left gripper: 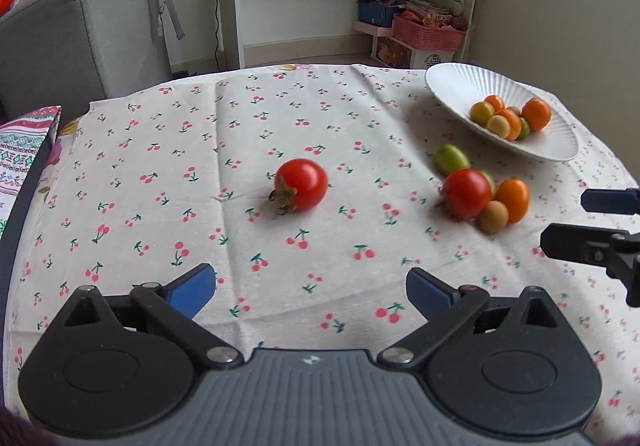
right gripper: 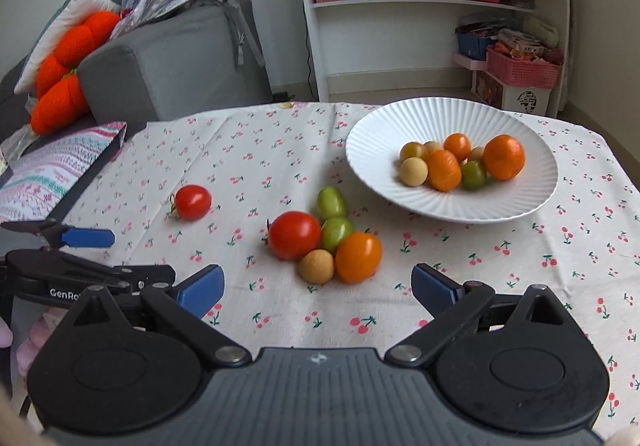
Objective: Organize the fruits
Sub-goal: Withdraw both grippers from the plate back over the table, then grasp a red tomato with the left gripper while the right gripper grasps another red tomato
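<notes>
A lone red tomato [left gripper: 302,185] [right gripper: 193,202] with a green stem lies on the cherry-print tablecloth [left gripper: 160,174]. My left gripper [left gripper: 312,286] is open just short of it, with nothing between its blue pads. To the right is a cluster: a red tomato [right gripper: 294,235], two green ones [right gripper: 331,202], an orange one [right gripper: 358,257] and a beige one [right gripper: 316,266]. My right gripper [right gripper: 317,288] is open right in front of that cluster, also empty. A white ribbed plate [right gripper: 360,150] behind holds several small orange, green and beige fruits [right gripper: 444,170].
Each gripper shows in the other's view: the right gripper [left gripper: 564,220] at the right edge, the left gripper [right gripper: 128,254] at the left. A patterned cushion [right gripper: 60,166] lies at the table's left edge. A grey sofa [right gripper: 172,62] and white shelves [right gripper: 436,26] stand beyond the table.
</notes>
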Available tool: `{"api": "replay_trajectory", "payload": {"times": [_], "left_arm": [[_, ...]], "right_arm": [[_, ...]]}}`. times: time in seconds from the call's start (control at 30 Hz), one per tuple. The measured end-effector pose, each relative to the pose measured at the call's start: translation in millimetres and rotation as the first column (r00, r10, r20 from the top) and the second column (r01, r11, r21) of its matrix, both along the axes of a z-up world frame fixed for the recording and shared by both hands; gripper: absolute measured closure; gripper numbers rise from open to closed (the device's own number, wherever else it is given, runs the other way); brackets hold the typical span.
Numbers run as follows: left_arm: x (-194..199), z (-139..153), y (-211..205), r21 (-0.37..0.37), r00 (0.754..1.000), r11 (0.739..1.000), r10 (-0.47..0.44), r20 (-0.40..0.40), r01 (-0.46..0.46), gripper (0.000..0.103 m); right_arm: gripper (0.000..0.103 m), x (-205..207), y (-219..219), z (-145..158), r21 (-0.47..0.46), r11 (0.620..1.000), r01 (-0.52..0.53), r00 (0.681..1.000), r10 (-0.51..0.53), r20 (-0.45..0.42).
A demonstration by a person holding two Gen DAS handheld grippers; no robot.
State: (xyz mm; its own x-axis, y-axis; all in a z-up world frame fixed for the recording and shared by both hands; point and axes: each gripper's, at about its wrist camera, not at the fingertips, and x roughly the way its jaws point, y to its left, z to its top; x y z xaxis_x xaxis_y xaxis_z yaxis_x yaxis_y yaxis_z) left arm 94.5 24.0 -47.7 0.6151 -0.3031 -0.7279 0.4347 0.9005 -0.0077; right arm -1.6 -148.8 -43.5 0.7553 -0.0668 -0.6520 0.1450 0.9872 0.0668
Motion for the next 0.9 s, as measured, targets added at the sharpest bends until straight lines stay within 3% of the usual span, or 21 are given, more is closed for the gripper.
{"api": "replay_trajectory", "payload": {"times": [0.2, 0.57, 0.7, 0.9], "left_arm": [[2, -10, -1, 0.027, 0.997, 1.000, -0.009, 0.070, 0.008, 0.010], [27, -23, -2, -0.021, 0.995, 1.000, 0.020, 0.093, -0.018, 0.010], [34, -22, -6, -0.038, 0.995, 0.999, 0.022, 0.097, -0.019, 0.020], [42, -21, -11, -0.058, 0.994, 0.998, 0.016, 0.112, -0.010, 0.036]], "right_arm": [[0.005, 8, 11, -5, -0.039, 0.999, -0.038, 0.999, 0.039, 0.020], [0.033, 36, 15, -14, -0.021, 0.994, -0.108, 0.994, 0.108, -0.004], [0.041, 44, 12, -18, -0.010, 0.996, -0.094, 0.995, 0.094, -0.020], [0.047, 51, 10, -22, -0.014, 0.996, -0.087, 0.996, 0.086, -0.026]]}}
